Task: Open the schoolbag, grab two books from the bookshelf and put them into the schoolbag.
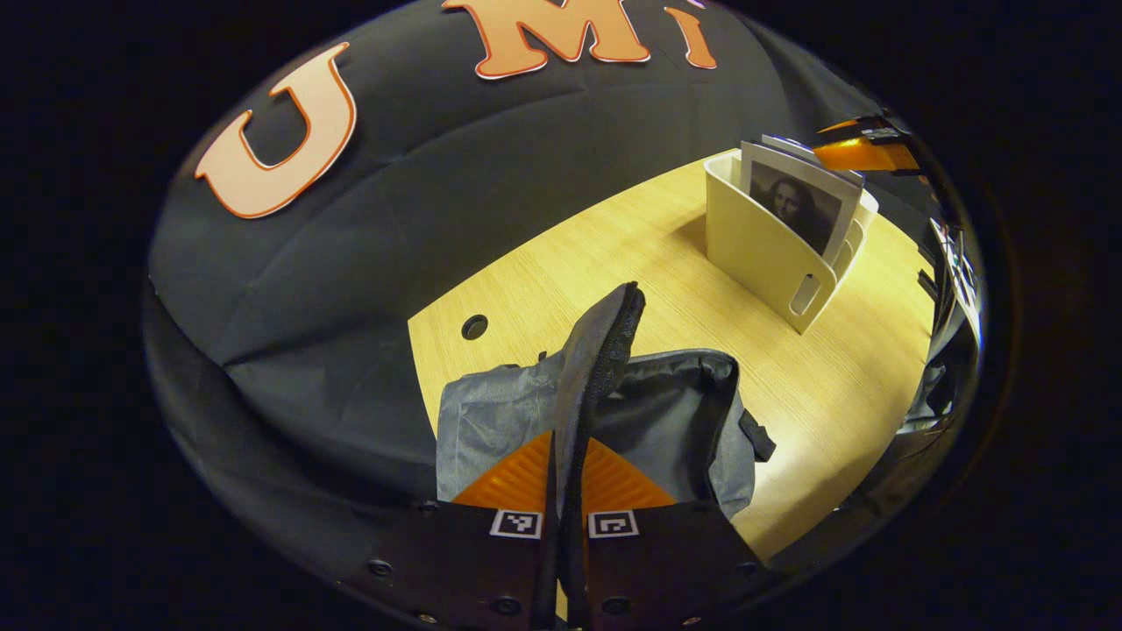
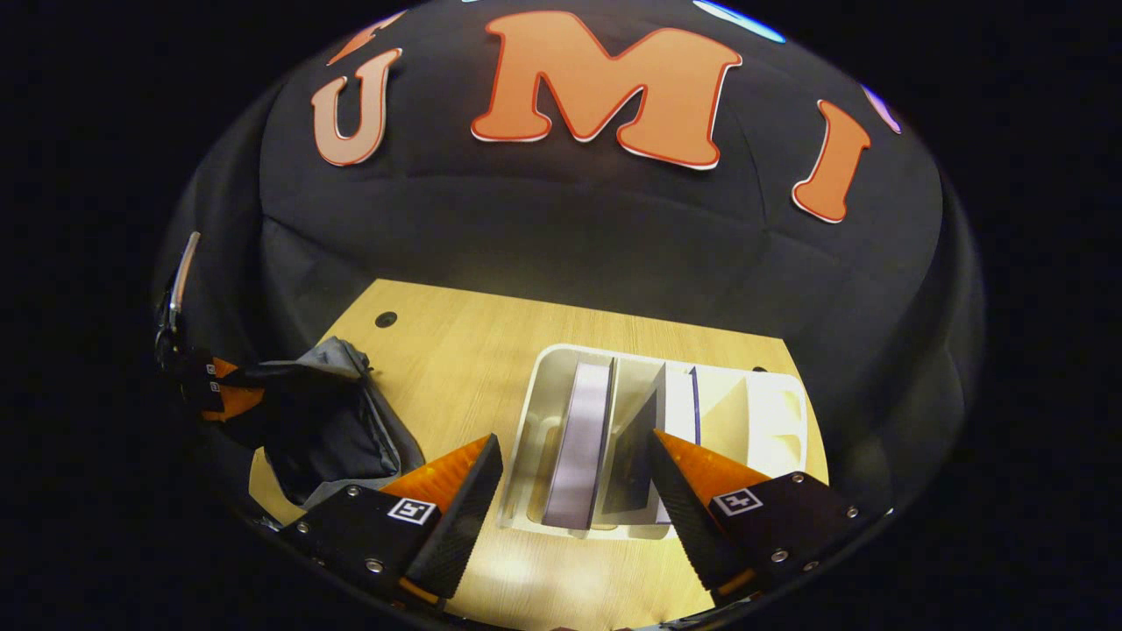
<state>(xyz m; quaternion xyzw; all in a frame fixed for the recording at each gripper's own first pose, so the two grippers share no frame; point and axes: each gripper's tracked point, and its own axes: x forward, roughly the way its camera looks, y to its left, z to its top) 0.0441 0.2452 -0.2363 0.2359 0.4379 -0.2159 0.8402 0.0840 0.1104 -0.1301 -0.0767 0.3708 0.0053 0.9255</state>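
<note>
One grey fabric schoolbag (image 1: pixel 666 421) lies on the light wooden table (image 1: pixel 833 394) with its mouth open, showing a dark lining. A flap of its zippered edge (image 1: pixel 605 350) stands upright, running straight down between the fingers of the left gripper (image 1: pixel 565 491), which are pressed together on it, pinching the fabric.

In the right gripper view the same schoolbag (image 2: pixel 342 421) sits at the table's left end, and the left gripper (image 2: pixel 219 390) shows beside it, holding the raised flap.

One cream plastic slotted bookshelf (image 2: pixel 771 412) stands on the table to the right of the bag, well apart from it. Two books stand upright in neighbouring slots: a book with a pale lilac spine (image 2: pixel 583 447) and, just beside it, a book with a dark grey cover (image 2: pixel 635 460). In the left gripper view the front book (image 1: pixel 802 206) shows a dark portrait cover, with a second one (image 1: pixel 811 151) behind it.

The right gripper (image 2: pixel 570 482) hangs above the bookshelf with its jaws spread wide; both books lie between the fingers' line of sight, untouched.
</note>
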